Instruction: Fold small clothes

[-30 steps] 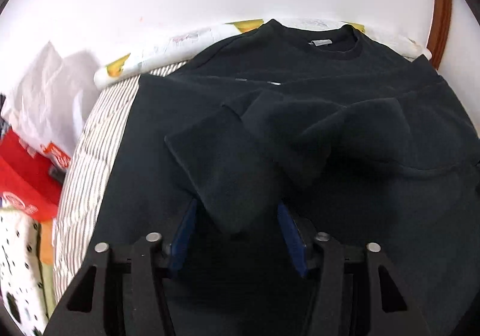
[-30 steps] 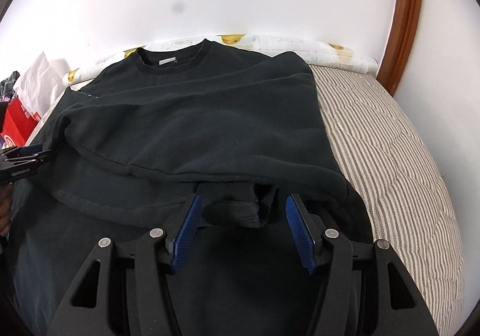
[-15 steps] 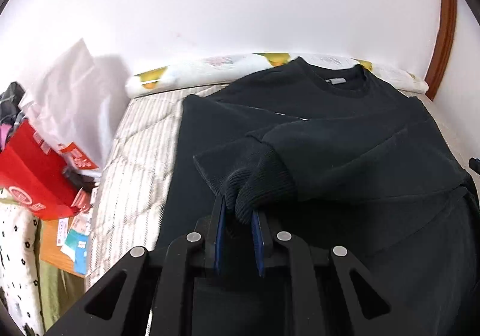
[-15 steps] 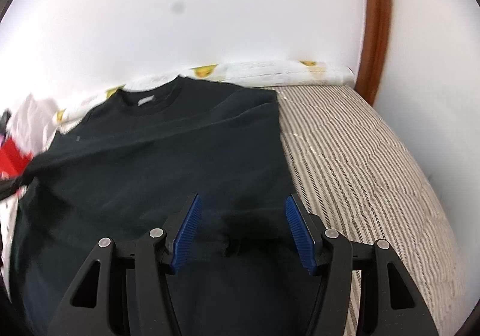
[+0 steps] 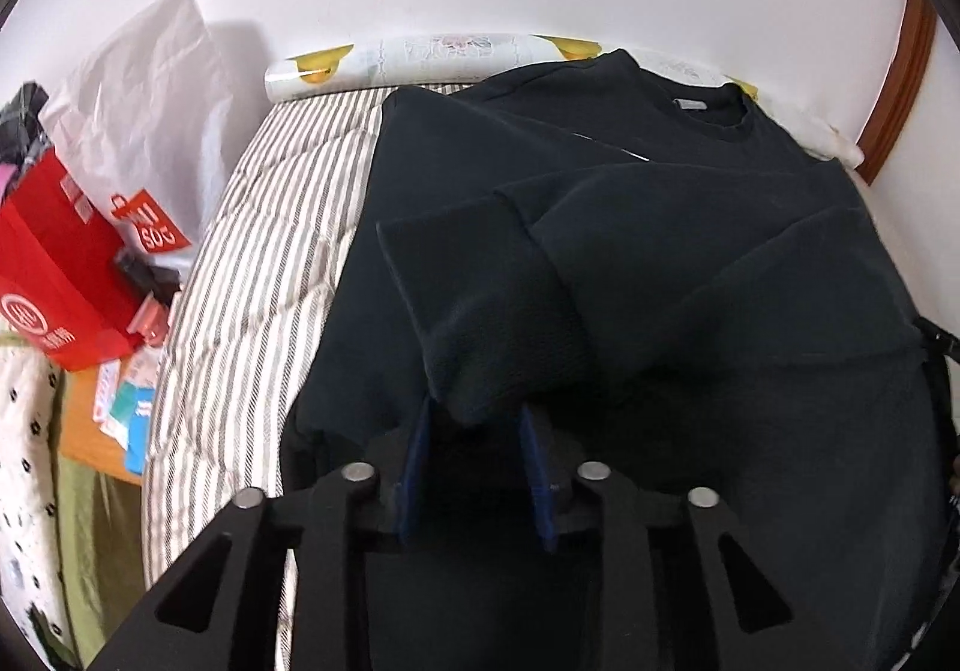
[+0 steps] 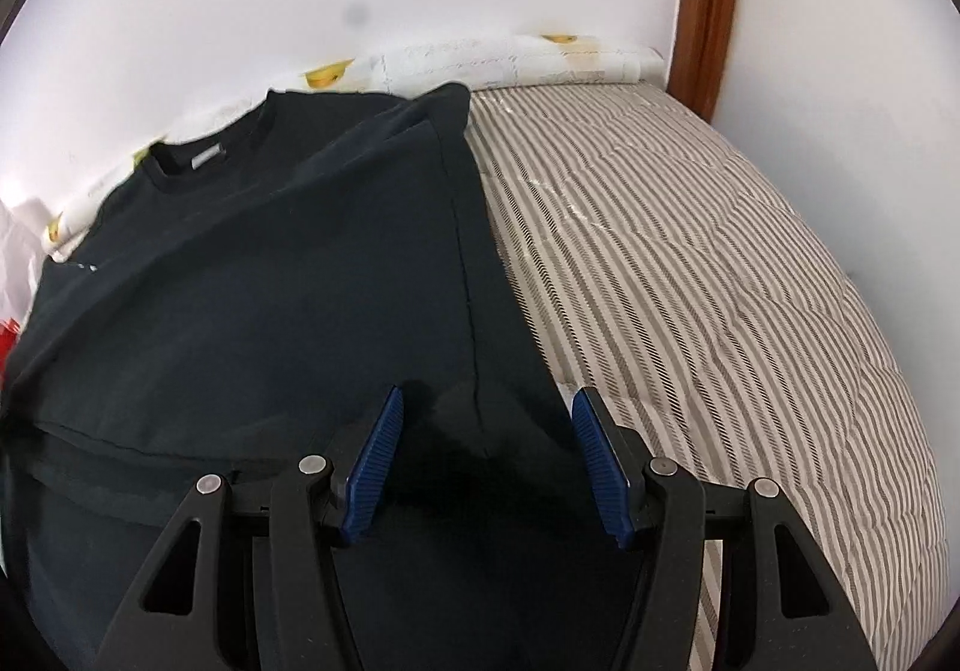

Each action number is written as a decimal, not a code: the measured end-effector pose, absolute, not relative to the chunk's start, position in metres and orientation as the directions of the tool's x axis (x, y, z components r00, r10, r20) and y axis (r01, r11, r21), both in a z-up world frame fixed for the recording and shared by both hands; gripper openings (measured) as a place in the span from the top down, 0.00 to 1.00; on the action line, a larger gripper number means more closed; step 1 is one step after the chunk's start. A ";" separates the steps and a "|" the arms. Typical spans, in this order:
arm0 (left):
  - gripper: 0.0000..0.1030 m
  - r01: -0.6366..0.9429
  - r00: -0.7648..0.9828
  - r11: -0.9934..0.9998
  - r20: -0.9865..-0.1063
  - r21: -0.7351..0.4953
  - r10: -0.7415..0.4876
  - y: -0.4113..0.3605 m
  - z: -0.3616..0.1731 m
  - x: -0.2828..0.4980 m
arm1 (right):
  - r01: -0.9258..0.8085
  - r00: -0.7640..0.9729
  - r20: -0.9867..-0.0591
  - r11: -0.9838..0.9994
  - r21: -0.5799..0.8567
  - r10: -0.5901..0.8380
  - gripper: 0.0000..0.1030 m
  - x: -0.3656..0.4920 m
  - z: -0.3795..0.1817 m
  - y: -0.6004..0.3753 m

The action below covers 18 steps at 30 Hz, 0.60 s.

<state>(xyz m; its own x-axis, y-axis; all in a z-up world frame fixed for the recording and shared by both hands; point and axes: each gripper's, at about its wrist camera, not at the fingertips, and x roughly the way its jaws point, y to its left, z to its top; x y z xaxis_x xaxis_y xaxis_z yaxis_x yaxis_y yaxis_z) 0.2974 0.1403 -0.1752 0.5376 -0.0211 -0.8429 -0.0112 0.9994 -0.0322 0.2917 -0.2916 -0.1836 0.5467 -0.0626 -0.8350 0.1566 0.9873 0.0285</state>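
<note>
Black sweatshirt (image 5: 690, 227) lies flat on the striped mattress (image 5: 264, 263), collar toward the wall, both sleeves folded across the chest. Ribbed sleeve cuff (image 5: 480, 311) sits with its end between the blue fingers (image 5: 414, 467) of the left gripper (image 5: 474, 449); jaws opening, pads apparently clear of the cloth. Right gripper (image 6: 483, 431) hovers over the sweatshirt's side seam (image 6: 465, 275), its fingers (image 6: 591, 449) about half apart, gripping nothing. Rolled printed bedding (image 6: 522, 53) runs along the wall. A red shopping bag (image 5: 54, 263) and a white plastic bag (image 5: 144, 119) stand beside the mattress.
</note>
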 end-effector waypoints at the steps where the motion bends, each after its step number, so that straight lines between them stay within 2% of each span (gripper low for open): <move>1: 0.62 -0.015 0.540 0.999 -0.841 -0.040 -0.025 0.140 -0.174 0.294 | 0.156 0.548 -0.834 0.987 0.033 -0.059 0.44 0.289 -0.180 -0.292; 2: 0.60 -0.018 0.543 0.999 -0.839 -0.044 -0.027 0.140 -0.172 0.291 | 0.150 0.551 -0.833 0.988 0.037 -0.052 0.44 0.286 -0.177 -0.292; 3: 0.54 -0.021 0.546 0.999 -0.838 -0.046 -0.027 0.139 -0.170 0.287 | 0.140 0.554 -0.831 0.989 0.037 -0.048 0.44 0.282 -0.173 -0.291; 4: 0.43 -0.024 0.550 0.999 -0.835 -0.045 -0.024 0.139 -0.167 0.281 | 0.130 0.558 -0.828 0.991 0.033 -0.046 0.44 0.278 -0.169 -0.289; 5: 0.40 -0.024 0.555 0.999 -0.831 -0.044 -0.024 0.139 -0.165 0.276 | 0.119 0.564 -0.825 0.993 0.027 -0.045 0.43 0.273 -0.164 -0.287; 10: 0.39 -0.021 0.577 0.998 -0.816 -0.059 -0.036 0.137 -0.153 0.245 | 0.077 0.580 -0.814 0.997 0.017 -0.031 0.35 0.241 -0.142 -0.280; 18: 0.39 -0.038 0.602 0.995 -0.797 -0.095 -0.053 0.132 -0.146 0.190 | 0.085 0.632 -0.774 0.996 0.022 -0.037 0.35 0.180 -0.130 -0.291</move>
